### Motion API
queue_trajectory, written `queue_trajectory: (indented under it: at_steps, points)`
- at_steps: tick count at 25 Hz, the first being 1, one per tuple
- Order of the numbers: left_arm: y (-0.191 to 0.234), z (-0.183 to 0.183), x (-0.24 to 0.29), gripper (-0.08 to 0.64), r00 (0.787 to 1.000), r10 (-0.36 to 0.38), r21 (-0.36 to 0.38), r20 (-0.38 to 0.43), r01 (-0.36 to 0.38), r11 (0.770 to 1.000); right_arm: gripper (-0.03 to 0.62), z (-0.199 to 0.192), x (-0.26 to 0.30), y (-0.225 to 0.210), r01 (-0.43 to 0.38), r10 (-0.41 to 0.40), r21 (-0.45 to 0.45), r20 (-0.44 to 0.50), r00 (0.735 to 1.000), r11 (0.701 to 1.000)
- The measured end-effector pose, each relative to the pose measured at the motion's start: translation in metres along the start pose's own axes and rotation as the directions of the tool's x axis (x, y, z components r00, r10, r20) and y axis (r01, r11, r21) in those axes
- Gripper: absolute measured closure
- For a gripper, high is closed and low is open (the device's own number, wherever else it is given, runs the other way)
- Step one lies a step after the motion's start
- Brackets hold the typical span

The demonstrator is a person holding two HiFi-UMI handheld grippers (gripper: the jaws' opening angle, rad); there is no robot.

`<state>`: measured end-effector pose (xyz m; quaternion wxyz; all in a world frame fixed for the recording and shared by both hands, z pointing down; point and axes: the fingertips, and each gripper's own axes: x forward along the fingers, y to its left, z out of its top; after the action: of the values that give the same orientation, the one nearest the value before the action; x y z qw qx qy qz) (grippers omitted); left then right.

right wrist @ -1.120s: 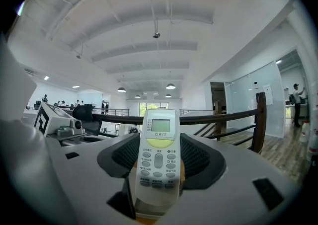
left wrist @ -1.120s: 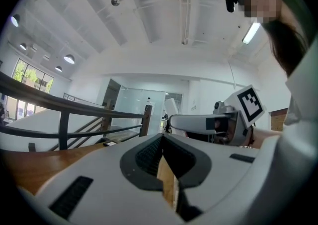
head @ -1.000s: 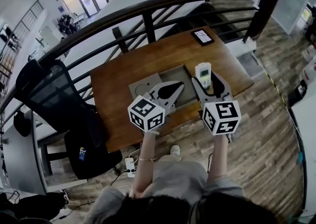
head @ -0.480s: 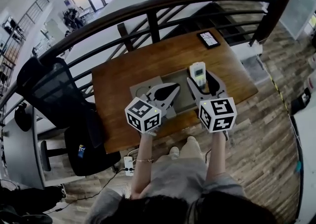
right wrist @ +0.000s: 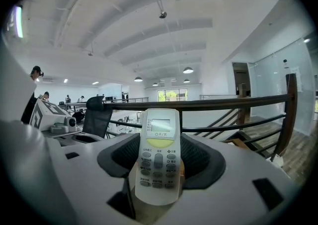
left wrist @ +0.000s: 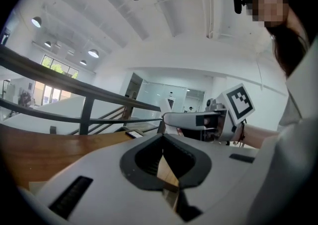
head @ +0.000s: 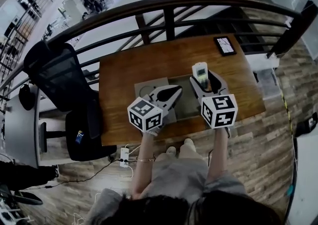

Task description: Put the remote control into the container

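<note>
Head view: one wooden table [head: 124, 72] carries one flat grey container [head: 183, 102] and one dark slab with a lit face [head: 225, 45] (phone or tablet, I cannot tell) at its far right corner. One black chair [head: 59, 77] stands to the left. There are two tools, each held out over the near half of the table by an outstretched forearm and pointing away from the person. The left tool [head: 177, 89] hangs over the container's left part. The right tool [head: 201, 81] is at its right side, with the one remote control [head: 200, 71] sticking out past its tips by the container's far right corner, not in it. Against half a second ago, the table sits a little more square in the picture, while both tools and the remote keep nearly the same places over the container.

Left gripper view: the left tool [left wrist: 163, 142] has its jaws pressed together at the tips, nothing between them, and only a sliver of wood shows through.

Right gripper view: the right tool [right wrist: 158, 179] pinches the lower half of the remote control [right wrist: 159, 144]. The remote stands upright, its buttons and small screen facing the camera, with a dark railing [right wrist: 223, 104] behind.
</note>
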<state>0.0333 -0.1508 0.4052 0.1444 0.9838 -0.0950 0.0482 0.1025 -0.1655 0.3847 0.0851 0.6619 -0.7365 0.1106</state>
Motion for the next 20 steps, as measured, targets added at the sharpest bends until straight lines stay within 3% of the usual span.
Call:
queue_trajectory:
  at_steps: [11,20]
  points:
    - [0.024,-0.022,0.012,0.557,0.995,0.103,-0.085,-0.002,-0.103,0.991,0.339,-0.020,0.040,-0.010,-0.133,0.127,-0.046,-0.102,0.987,0.990]
    - [0.041,-0.053,0.025,0.557,0.980,0.199,-0.176,-0.013,-0.198,0.964,0.339,-0.054,0.072,-0.005,-0.274,0.257,-0.060,-0.207,0.944,0.960]
